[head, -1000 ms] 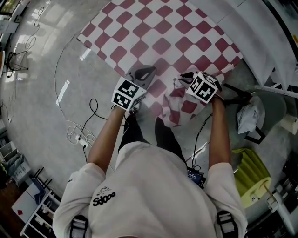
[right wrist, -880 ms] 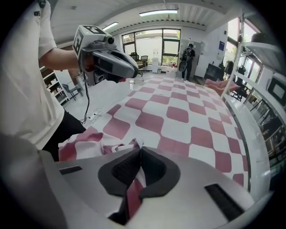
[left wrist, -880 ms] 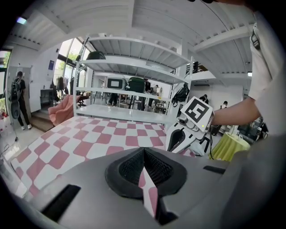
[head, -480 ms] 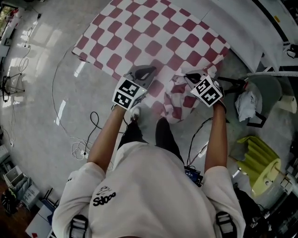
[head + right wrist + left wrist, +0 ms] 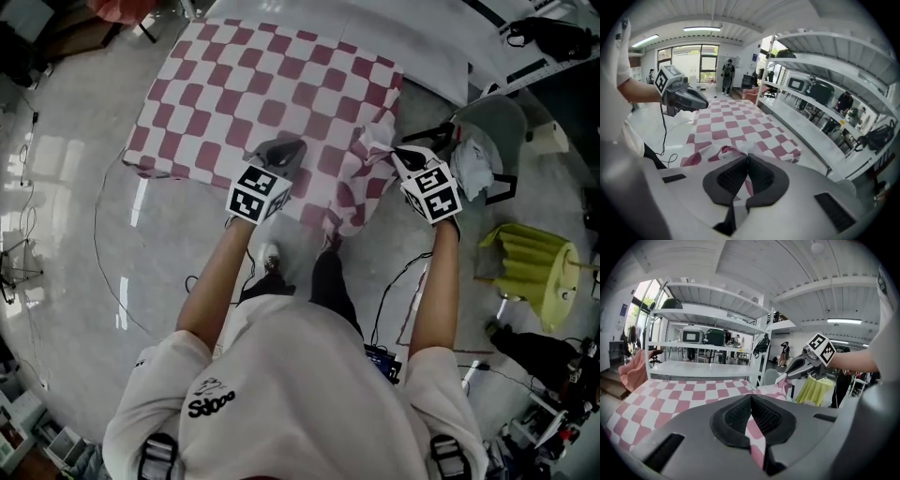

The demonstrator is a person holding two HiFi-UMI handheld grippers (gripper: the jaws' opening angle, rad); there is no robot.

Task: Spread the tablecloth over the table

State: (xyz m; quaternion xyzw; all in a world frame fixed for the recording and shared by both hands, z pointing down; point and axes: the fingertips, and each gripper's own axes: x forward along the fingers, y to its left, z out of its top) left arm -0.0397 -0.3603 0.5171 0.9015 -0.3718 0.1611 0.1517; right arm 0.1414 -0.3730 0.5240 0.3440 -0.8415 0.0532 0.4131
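Open lab or workshop hall. A tall white shelving rack holds boxy equipment. Above the rack, a ribbed white ceiling with strip lights. Beside the rack, a polished grey floor with loose cables. Beyond the rack's far end, large windows.

A glossy grey floor fills the head view. At two o'clock stands a grey chair with a crumpled white cloth on it. At four o'clock sits a yellow-green ribbed object. A thin black cable loops over the floor at nine o'clock. In the left gripper view a white shelving rack rises at eleven o'clock with dark bags on a shelf, and pink fabric hangs at nine o'clock.
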